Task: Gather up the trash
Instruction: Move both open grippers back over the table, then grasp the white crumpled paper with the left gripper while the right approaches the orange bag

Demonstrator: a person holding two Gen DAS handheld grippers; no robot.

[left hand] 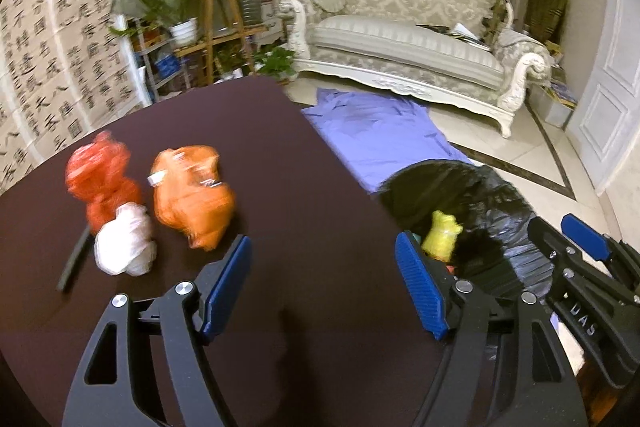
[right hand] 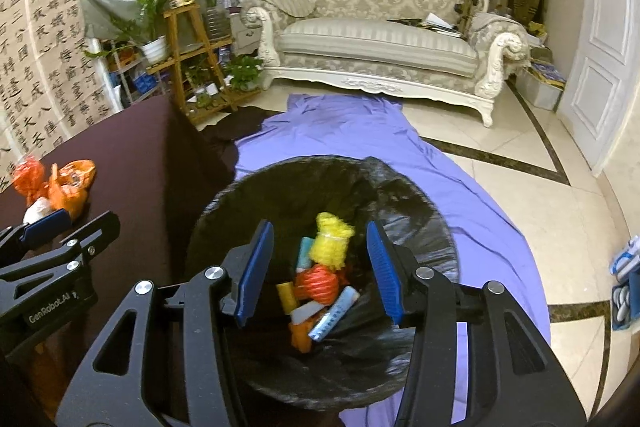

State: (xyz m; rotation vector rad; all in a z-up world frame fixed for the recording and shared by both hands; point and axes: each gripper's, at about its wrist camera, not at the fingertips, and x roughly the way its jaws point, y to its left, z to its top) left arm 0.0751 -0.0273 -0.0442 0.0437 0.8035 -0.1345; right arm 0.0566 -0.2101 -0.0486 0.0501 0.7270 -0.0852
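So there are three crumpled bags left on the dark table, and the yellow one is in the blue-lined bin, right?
Not quite: the bin's liner is black, as the right wrist view shows. The yellow bag is inside it, and three bags remain on the dark table.

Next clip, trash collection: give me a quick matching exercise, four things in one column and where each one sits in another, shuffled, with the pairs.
Things:
1. yellow bag
2. orange bag
3. purple sheet
4. white bag

Places:
A. spread on the floor under the bin
B. inside the black-lined bin
C. on the dark table, against the red bag
D. on the dark table, right of the red bag

Pairs: 1-B, 2-D, 3-A, 4-C
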